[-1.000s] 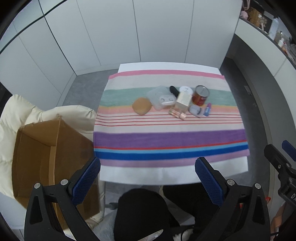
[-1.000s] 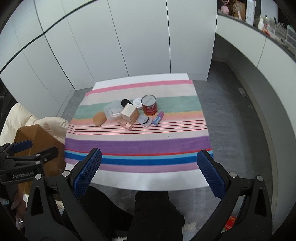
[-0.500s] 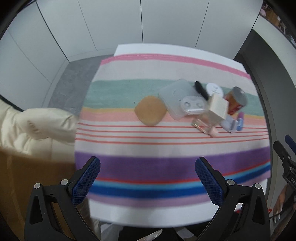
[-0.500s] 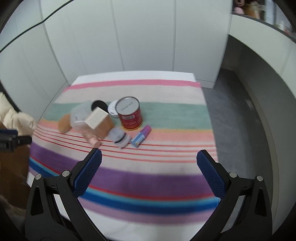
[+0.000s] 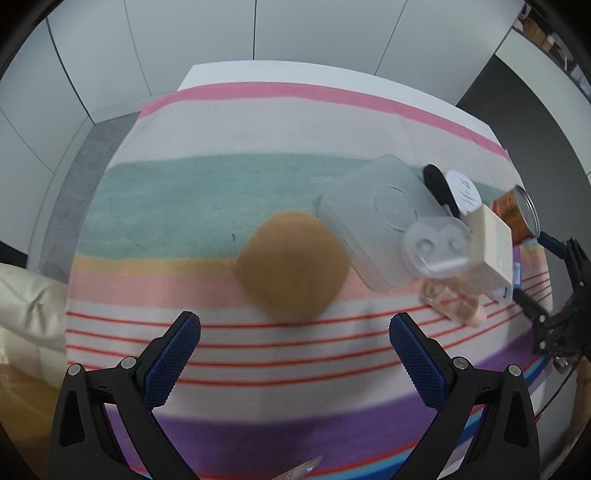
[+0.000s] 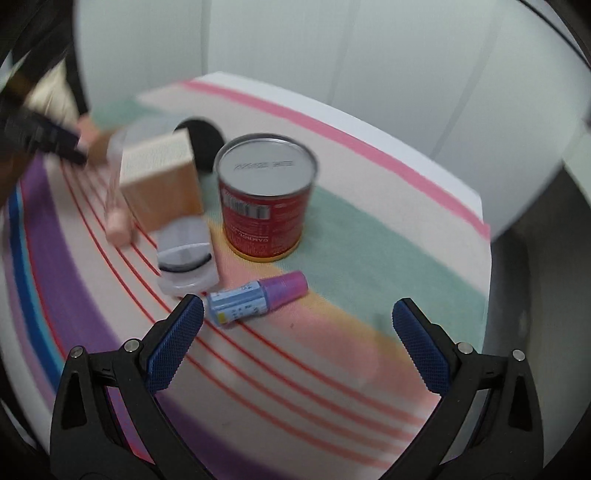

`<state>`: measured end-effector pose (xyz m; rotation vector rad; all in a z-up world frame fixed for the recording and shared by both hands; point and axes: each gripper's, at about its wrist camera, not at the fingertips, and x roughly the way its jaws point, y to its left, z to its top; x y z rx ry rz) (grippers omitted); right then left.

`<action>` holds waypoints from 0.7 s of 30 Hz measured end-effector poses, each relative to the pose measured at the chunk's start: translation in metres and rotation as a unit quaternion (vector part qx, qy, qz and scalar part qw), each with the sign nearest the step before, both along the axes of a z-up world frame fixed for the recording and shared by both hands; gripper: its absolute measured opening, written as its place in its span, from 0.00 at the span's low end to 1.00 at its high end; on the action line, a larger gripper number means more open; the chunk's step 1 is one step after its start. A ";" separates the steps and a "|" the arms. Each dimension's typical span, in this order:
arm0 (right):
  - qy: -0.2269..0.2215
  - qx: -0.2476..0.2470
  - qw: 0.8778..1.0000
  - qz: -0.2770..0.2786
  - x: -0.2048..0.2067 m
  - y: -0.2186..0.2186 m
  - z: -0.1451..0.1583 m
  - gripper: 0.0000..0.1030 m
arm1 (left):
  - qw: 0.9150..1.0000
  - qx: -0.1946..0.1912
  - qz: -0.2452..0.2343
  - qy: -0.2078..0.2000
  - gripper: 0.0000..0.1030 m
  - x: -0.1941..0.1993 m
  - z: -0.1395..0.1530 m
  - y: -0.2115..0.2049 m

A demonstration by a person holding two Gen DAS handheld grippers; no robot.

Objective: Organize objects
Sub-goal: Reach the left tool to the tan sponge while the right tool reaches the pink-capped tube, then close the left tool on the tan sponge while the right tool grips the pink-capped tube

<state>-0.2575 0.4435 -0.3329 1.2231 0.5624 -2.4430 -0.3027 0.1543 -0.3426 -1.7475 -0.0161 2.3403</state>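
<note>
A tan sponge puff [image 5: 291,264] lies on the striped cloth [image 5: 221,199], just ahead of my open left gripper [image 5: 294,332]. Right of the puff are a clear plastic case [image 5: 373,214], a small clear lens case [image 5: 436,245] and a beige box [image 5: 493,240]. In the right wrist view a red can [image 6: 266,201] stands upright beside the beige box [image 6: 159,188]. A blue and purple tube [image 6: 256,297] lies just ahead of my open right gripper [image 6: 297,317], near its left fingertip. A round clear case [image 6: 186,256] rests left of the tube.
A black round compact [image 6: 205,142] sits behind the box, and a pink bottle [image 6: 118,225] lies left of it. A cream padded jacket [image 5: 27,310] lies off the table's left edge. White cabinet doors [image 5: 258,29] stand behind the table. Bare cloth stretches right of the can.
Both grippers have moved forward and down towards the table. The puff now fills the left view, and the can and tube loom close in the right view. Both stay open.
</note>
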 end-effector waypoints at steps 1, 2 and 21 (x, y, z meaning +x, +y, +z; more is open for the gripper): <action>-0.002 0.006 1.000 0.010 -0.003 -0.003 -0.003 1.00 | 1.000 0.007 -0.001 -0.001 1.00 -0.001 -0.001 -0.002; -0.009 0.009 1.000 0.018 -0.007 -0.005 -0.006 1.00 | 1.000 0.014 0.000 -0.003 1.00 -0.003 -0.004 -0.003; -0.041 -0.103 0.984 -0.137 -0.018 -0.004 -0.007 0.59 | 0.997 -0.062 -0.007 0.052 0.74 -0.013 -0.009 0.035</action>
